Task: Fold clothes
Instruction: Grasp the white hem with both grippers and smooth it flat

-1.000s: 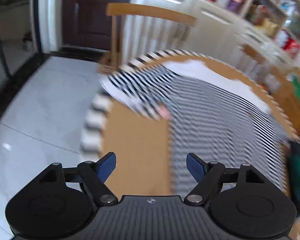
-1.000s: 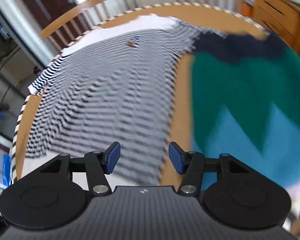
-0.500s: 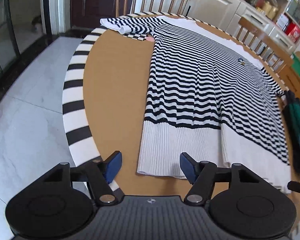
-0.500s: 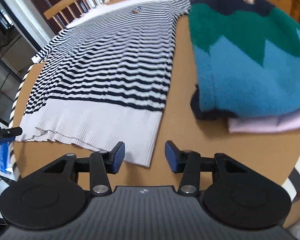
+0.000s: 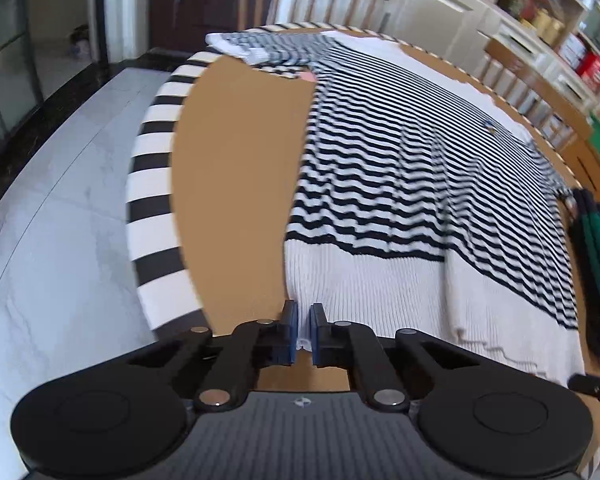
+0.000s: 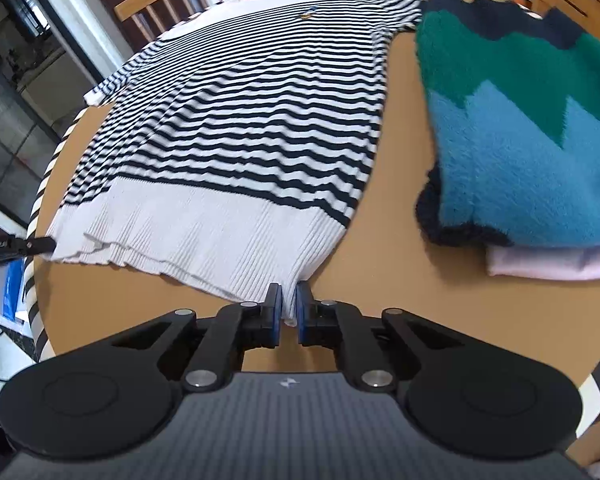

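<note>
Gripping striped sweater [image 6: 236, 120] hem | left tongs [image 5: 304, 334] clenched | right tongs [image 6: 288, 314] clenched

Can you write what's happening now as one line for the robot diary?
left gripper: shut on striped sweater hem | right gripper: shut on hem | step: grasped

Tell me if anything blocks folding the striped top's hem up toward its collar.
Nothing visible does. Both the left gripper and right gripper already pinch the striped top hem; the folded teal sweater lies beside it.
</note>
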`<state>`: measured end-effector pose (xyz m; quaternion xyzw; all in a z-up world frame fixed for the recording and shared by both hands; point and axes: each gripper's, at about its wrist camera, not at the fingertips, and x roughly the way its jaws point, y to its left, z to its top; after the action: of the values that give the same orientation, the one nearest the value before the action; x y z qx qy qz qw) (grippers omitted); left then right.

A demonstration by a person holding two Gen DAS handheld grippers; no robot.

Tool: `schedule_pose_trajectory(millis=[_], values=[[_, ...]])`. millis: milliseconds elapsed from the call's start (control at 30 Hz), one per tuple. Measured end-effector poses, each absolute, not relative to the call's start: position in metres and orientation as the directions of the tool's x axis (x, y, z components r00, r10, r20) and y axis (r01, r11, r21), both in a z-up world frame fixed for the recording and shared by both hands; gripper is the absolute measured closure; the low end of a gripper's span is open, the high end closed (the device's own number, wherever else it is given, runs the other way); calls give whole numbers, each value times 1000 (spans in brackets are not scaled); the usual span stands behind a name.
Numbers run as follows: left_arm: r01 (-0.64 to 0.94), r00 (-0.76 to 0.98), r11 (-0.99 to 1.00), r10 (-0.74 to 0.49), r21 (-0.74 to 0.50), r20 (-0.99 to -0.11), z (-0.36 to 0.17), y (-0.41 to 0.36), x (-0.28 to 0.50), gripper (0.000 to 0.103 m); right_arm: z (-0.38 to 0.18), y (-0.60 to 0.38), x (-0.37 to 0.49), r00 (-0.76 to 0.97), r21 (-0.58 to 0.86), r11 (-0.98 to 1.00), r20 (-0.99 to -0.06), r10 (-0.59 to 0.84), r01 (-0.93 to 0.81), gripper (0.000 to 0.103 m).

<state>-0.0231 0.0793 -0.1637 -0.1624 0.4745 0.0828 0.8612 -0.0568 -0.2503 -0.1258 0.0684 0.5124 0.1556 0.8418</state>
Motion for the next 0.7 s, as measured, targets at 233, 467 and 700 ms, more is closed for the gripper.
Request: schedule_pose_trajectory(millis=[233, 467, 700], values=[[-330, 514, 922, -3, -201, -858, -152, 104, -33, 97, -108, -273, -65, 428, 286, 941, -839, 336, -179, 97], [-345, 492, 920, 8, -186, -871, -153, 110, -37, 96, -120, -277, -63, 381, 309, 939, -858, 344, -152, 96], [-345, 481, 923, 17, -172, -877, -152, 116, -40, 83, -122, -278, -68, 370, 207, 961, -891, 263, -184, 92]])
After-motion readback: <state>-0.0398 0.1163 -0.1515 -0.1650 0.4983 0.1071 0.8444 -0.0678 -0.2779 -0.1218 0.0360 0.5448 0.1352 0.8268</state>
